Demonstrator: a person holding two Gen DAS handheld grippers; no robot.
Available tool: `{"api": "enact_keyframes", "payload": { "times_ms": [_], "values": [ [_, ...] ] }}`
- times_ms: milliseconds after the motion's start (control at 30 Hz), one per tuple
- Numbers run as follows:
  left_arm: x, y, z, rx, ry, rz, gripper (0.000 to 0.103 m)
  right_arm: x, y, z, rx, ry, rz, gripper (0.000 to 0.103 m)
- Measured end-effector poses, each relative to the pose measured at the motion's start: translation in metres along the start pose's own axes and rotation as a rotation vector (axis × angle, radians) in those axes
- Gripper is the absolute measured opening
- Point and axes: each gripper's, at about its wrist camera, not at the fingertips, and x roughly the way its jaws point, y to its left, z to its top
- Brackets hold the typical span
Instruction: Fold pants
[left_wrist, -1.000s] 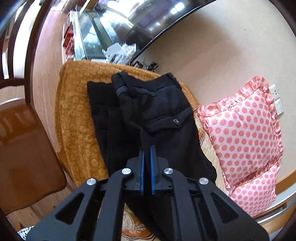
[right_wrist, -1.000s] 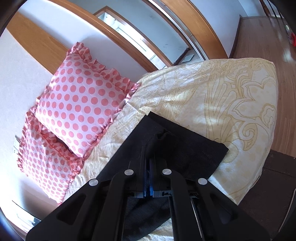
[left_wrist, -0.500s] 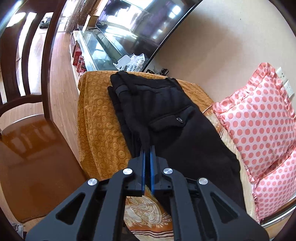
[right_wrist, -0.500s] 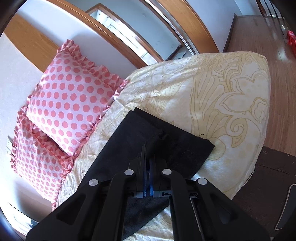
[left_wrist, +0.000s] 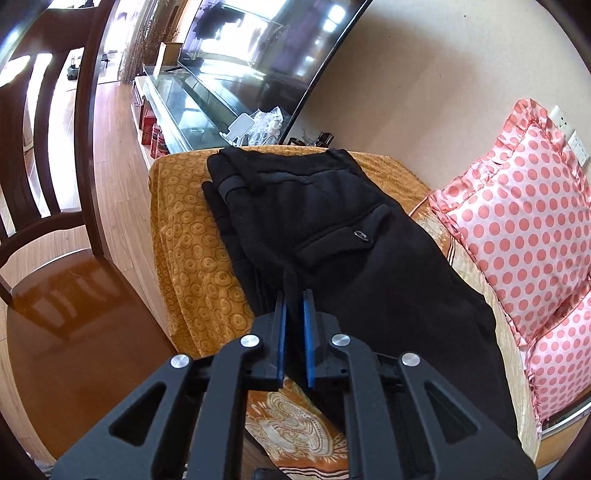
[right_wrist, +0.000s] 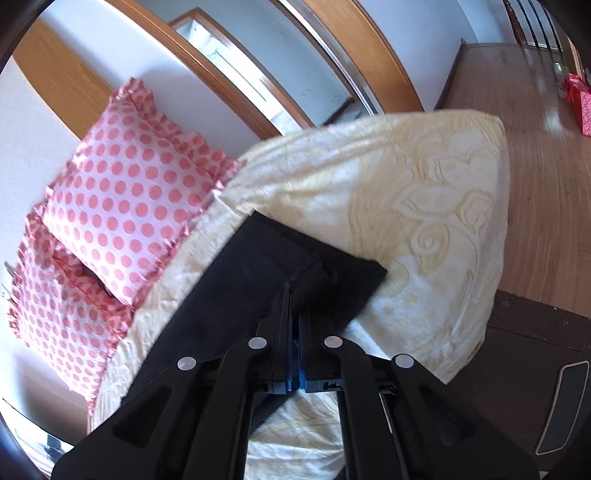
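Black pants (left_wrist: 332, 236) lie lengthwise on a bed/sofa-type seat, waistband at the far end on the orange patterned cover (left_wrist: 192, 236), back pocket w/ button facing up. Legs run toward the cream cover (right_wrist: 406, 206), hem end lying flat there.

Left gripper (left_wrist: 294, 295): blue-padded fingers (left_wrist: 280, 332) narrow, a ridge of pants fabric pinched up between them along the near edge, approx mid-length of the garment. Right gripper (right_wrist: 291, 291): fingers nearly together, clamped on a fold of the leg fabric just short of the hem; cloth puckers up at the tips.

Two pink polka-dot pillows (left_wrist: 524, 229) w/ ruffled edges lean against the wall just beside the pants, one overlapping the other. Dark wooden chair (left_wrist: 55, 221) stands beside the orange cover's side. Big TV (left_wrist: 266, 48) on a glass-topped stand (left_wrist: 177, 103) beyond the waistband end; some clear plastic bags (left_wrist: 266, 122) on it. Wood floor (right_wrist: 546, 147) past the cream end.
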Motion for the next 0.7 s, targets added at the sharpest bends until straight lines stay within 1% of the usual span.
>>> {"api": "enact_keyframes", "payload": {
  "times_ms": [33,67,100,133,167,200,233,267,300,333,367,400,433,467,500,533,567,600,633,667,700],
  "values": [
    [-0.002,0.001,0.0,0.0,0.001,-0.007,0.022,-0.001,-0.002,0.0,0.013,0.004,-0.002,0.01],
    [-0.004,0.001,0.001,0.0,0.001,-0.018,0.027,-0.004,-0.003,0.001,0.024,0.006,-0.001,0.011],
    [-0.008,0.001,0.001,0.003,-0.007,0.005,0.041,-0.009,-0.004,0.004,0.028,-0.004,-0.026,0.021],
    [-0.015,0.0,0.001,0.009,-0.036,0.052,0.057,-0.013,-0.003,0.005,0.022,-0.021,-0.056,0.034],
    [-0.025,-0.004,-0.001,0.029,-0.084,0.074,0.061,-0.022,0.001,0.008,0.001,-0.069,-0.096,0.038],
    [-0.032,-0.009,-0.003,0.055,-0.119,0.085,0.063,-0.028,0.005,0.009,-0.021,-0.107,-0.129,0.048],
    [-0.042,-0.019,-0.007,0.102,-0.157,0.101,0.066,-0.036,0.014,0.009,-0.07,-0.162,-0.148,0.049],
    [-0.051,-0.031,-0.012,0.159,-0.19,0.107,0.068,-0.04,0.026,0.009,-0.127,-0.194,-0.134,0.049],
    [-0.057,-0.042,-0.017,0.203,-0.21,0.101,0.074,-0.043,0.043,0.008,-0.198,-0.207,-0.098,0.049],
    [-0.063,-0.057,-0.025,0.257,-0.226,0.08,0.082,-0.041,0.061,0.006,-0.273,-0.195,-0.037,0.049],
    [-0.068,-0.077,-0.037,0.333,-0.226,0.032,0.084,-0.038,0.077,0.003,-0.33,-0.172,0.022,0.049],
    [-0.07,-0.092,-0.046,0.389,-0.213,-0.011,0.087,-0.03,0.103,-0.004,-0.418,-0.116,0.119,0.049],
    [-0.071,-0.114,-0.062,0.471,-0.182,-0.084,0.088,-0.02,0.13,-0.013,-0.504,-0.04,0.217,0.049],
    [-0.071,-0.133,-0.077,0.541,-0.144,-0.148,0.088,-0.012,0.148,-0.021,-0.56,0.019,0.281,0.049],
    [-0.069,-0.148,-0.09,0.593,-0.108,-0.201,0.089,0.001,0.177,-0.037,-0.642,0.119,0.374,0.049],
    [-0.068,-0.166,-0.108,0.656,-0.058,-0.274,0.089,0.011,0.196,-0.049,-0.696,0.19,0.428,0.049],
    [-0.067,-0.184,-0.127,0.719,-0.012,-0.352,0.089,0.022,0.216,-0.063,-0.758,0.266,0.475,0.049],
    [-0.066,-0.195,-0.14,0.766,0.016,-0.399,0.089,0.036,0.241,-0.083,-0.854,0.355,0.514,0.049],
    [-0.065,-0.208,-0.159,0.83,0.043,-0.442,0.089,0.042,0.253,-0.094,-0.907,0.383,0.519,0.049],
    [-0.065,-0.219,-0.175,0.885,0.052,-0.465,0.089,0.052,0.272,-0.113,-1.014,0.423,0.517,0.049],
    [-0.064,-0.224,-0.188,0.923,0.05,-0.481,0.089,0.06,0.284,-0.126,-1.094,0.444,0.5,0.049]
  ]
}}
